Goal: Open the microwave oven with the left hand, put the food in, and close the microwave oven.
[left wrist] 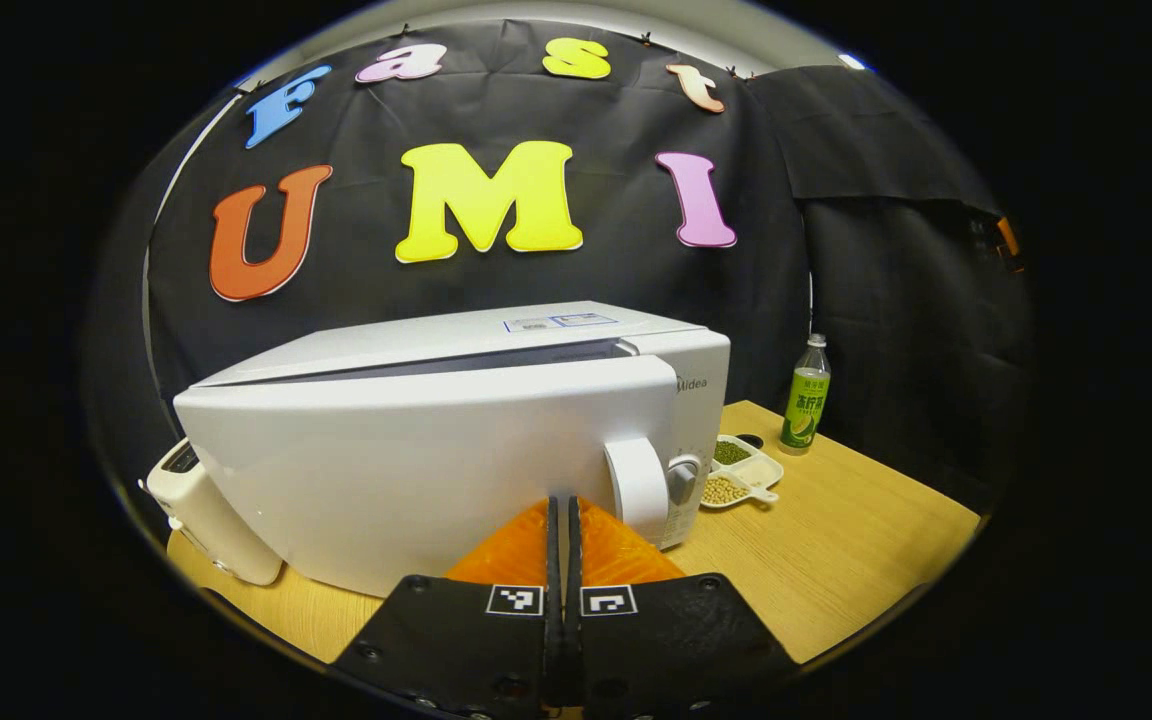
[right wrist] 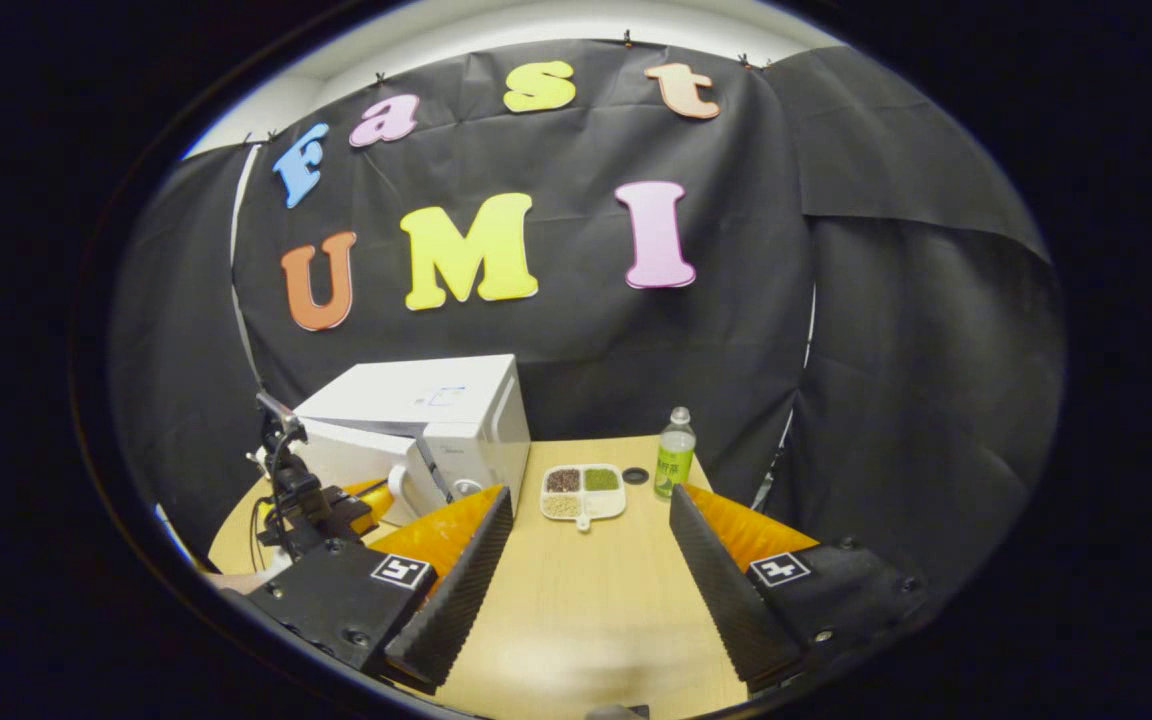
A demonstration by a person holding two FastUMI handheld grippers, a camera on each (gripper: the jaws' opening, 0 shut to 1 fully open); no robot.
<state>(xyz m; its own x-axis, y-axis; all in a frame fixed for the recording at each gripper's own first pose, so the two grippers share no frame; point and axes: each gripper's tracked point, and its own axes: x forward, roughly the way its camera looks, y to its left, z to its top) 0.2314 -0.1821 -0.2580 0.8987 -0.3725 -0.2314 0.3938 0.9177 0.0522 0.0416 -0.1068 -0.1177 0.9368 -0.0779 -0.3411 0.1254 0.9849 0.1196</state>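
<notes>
The white microwave (left wrist: 456, 350) stands on the wooden table (left wrist: 836, 530), its door (left wrist: 416, 470) swung slightly ajar with a dark gap along the top. My left gripper (left wrist: 563, 505) is shut with nothing between its fingers, tips against the door just left of the round white handle (left wrist: 636, 485). The food, a white divided tray of beans (left wrist: 741, 472), lies right of the microwave. In the right gripper view, the microwave (right wrist: 436, 410) is at the left with the left gripper (right wrist: 336, 510) at its door. My right gripper (right wrist: 591, 497) is open above the table, short of the tray (right wrist: 584, 490).
A green-labelled bottle (left wrist: 805, 395) stands behind the tray, also seen as the bottle (right wrist: 674, 455) beside a small black cap (right wrist: 636, 475). A white appliance (left wrist: 206, 510) sits left of the microwave. Black cloth walls close in behind and to the right.
</notes>
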